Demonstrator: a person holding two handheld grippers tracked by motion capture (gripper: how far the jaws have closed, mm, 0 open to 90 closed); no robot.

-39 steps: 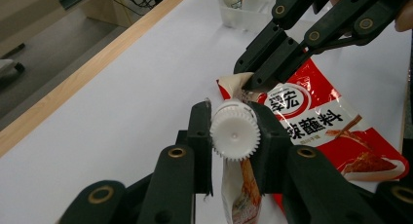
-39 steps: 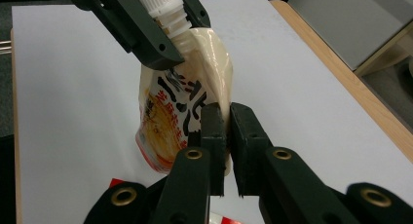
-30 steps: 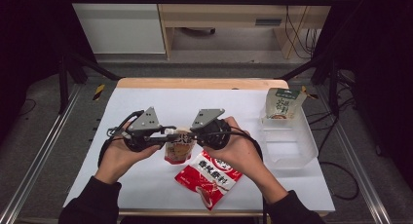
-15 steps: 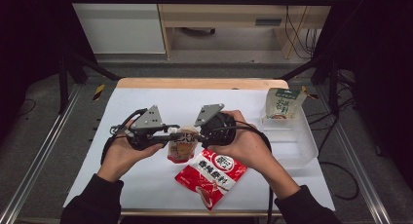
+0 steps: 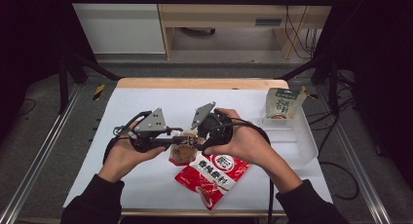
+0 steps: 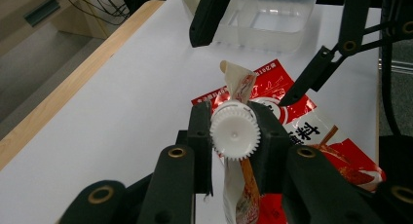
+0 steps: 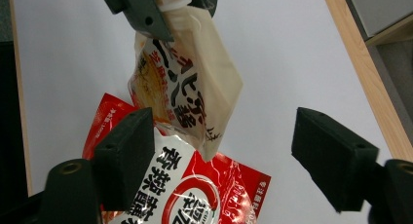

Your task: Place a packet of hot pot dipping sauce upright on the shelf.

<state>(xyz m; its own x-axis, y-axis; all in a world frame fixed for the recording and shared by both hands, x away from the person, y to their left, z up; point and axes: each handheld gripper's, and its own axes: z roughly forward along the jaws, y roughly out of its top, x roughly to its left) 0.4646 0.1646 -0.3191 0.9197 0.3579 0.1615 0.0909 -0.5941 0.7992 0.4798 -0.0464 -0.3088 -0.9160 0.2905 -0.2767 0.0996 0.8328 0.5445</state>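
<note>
spreading apart, the jaws of the right gripper (image 5: 197,136) have just been opening: a second ago they were pinched on the small cream spouted pouch with red and brown print (image 5: 183,151), and now they stand wide, off the pouch. in the right gripper view the pouch's lower corner hangs between the two black jaws, and neither pad presses it. the pouch itself has hardly shifted since then, a little toward 6 o'clock of the white table (image 5: 146,102) centre, and the left gripper (image 5: 187,139) has kept its place.

the pouch is soft, glossy film, creased and tapering to a folded corner; its white plastic screw cap (image 6: 235,130) is round with a ridged, toothed rim. under it, toward 5 o'clock, lies a flat red foil snack bag with white characters (image 5: 212,173), shiny and wrinkled. at 2 o'clock a clear plastic rectangular tub (image 5: 299,139) sits on the table, with a pale green-topped standing pouch (image 5: 281,103) at its far end.

the left gripper is closed narrowly, its black padded jaws clamped on either side of the pouch's neck just below the cap, bearing the pouch clear of the table. the right gripper's pads are blocky, matt foam.
</note>
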